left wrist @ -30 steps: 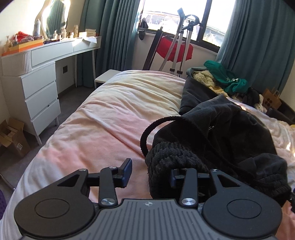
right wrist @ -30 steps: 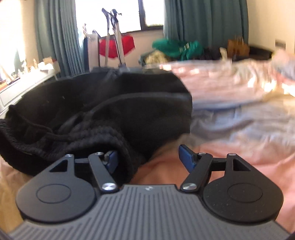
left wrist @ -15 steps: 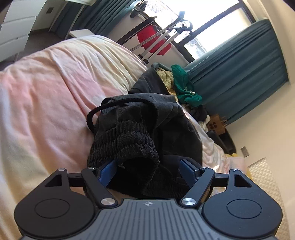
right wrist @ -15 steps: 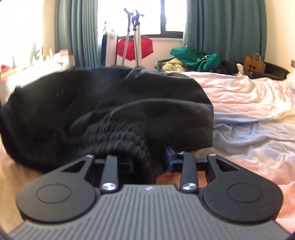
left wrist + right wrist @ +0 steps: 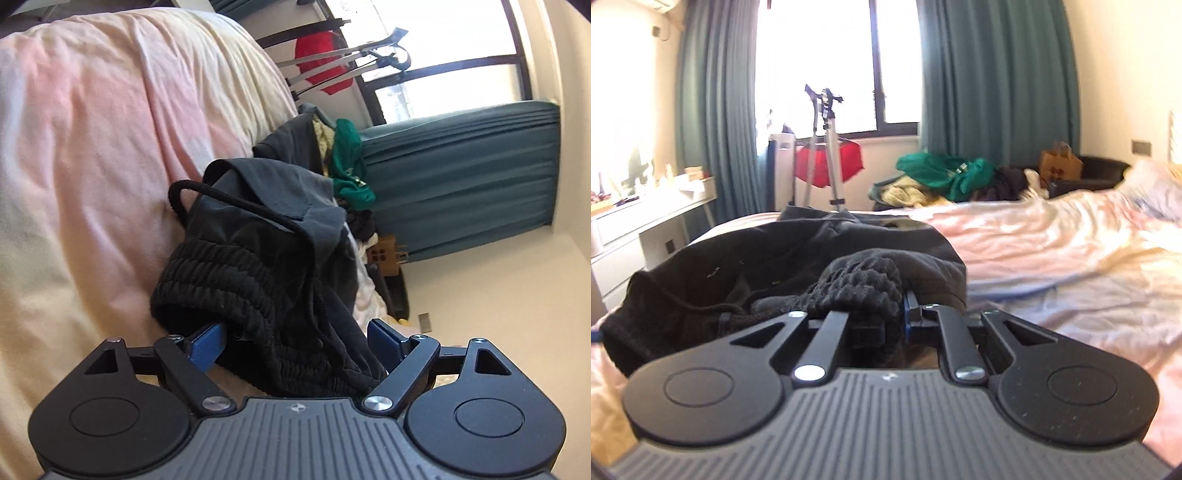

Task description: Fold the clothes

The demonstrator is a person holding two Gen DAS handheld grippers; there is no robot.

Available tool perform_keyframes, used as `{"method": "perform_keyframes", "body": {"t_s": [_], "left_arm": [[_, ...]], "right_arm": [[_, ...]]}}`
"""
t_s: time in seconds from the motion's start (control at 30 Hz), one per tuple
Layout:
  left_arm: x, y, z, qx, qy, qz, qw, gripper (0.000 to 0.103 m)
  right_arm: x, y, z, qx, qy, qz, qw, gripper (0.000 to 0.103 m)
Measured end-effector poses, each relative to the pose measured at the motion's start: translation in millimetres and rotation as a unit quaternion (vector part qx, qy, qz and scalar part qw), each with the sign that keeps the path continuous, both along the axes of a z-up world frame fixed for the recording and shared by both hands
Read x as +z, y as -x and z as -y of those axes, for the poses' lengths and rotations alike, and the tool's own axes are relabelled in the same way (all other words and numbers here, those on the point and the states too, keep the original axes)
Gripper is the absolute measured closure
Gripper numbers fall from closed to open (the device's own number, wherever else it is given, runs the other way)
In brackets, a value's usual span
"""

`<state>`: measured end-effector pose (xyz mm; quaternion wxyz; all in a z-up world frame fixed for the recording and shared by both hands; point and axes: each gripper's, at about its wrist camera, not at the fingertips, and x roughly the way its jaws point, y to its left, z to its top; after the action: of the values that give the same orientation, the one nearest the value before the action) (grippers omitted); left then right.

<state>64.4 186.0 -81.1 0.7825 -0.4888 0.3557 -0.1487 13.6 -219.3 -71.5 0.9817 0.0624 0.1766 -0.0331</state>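
Note:
A black pair of sweatpants (image 5: 266, 236) with a ribbed waistband and drawstring lies bunched on the pink bed cover (image 5: 92, 129). My left gripper (image 5: 295, 339) is open, its blue pads either side of the ribbed waistband (image 5: 221, 273), the view rolled sideways. My right gripper (image 5: 894, 317) is shut on the ribbed waistband (image 5: 864, 284) at the other end and holds it slightly raised; the rest of the garment (image 5: 757, 254) spreads left and behind.
A pile of clothes with a green garment (image 5: 945, 173) sits at the far side of the bed. A tripod (image 5: 827, 147), a red item, teal curtains (image 5: 990, 74) and a white dresser (image 5: 635, 236) stand beyond. Rumpled bedding (image 5: 1052, 236) lies to the right.
My right gripper closed on the waistband and lifted it a little. My left gripper moved onto the waistband so that it straddles it, and rolled sideways; its jaws stay open.

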Motion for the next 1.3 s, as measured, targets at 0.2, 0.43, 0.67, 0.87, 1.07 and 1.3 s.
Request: {"method": "perform_keyframes", "body": {"t_s": [0.2,0.43,0.67,0.87,1.07,1.3], "left_arm": [[-28,-25,11,-0.01,-0.013,-0.06,0.9981,0.028],[-30,-68,-30,0.099,0.021,-0.055,0.9934,0.078],[60,-77,-52,0.125,-0.111,0.07,0.9834,0.094],[150,-105,-102,0.167,-0.207,0.098,0.9591,0.094],[189,-158,-152,0.217,-0.336,0.065,0.9143,0.093],[87,-215,-178,0.185,-0.38,-0.022,0.9062,0.09]], "right_arm": [[-28,1,2,-0.028,-0.021,-0.061,0.997,0.09],[-28,9,-11,-0.011,-0.008,-0.071,0.997,0.09],[-22,42,-53,0.035,-0.062,-0.054,0.996,0.09],[1,44,-118,0.125,-0.116,-0.035,0.985,0.09],[32,14,-200,0.24,-0.17,-0.002,0.956,0.089],[-17,-39,-258,0.298,-0.16,-0.094,0.936,0.088]]}}
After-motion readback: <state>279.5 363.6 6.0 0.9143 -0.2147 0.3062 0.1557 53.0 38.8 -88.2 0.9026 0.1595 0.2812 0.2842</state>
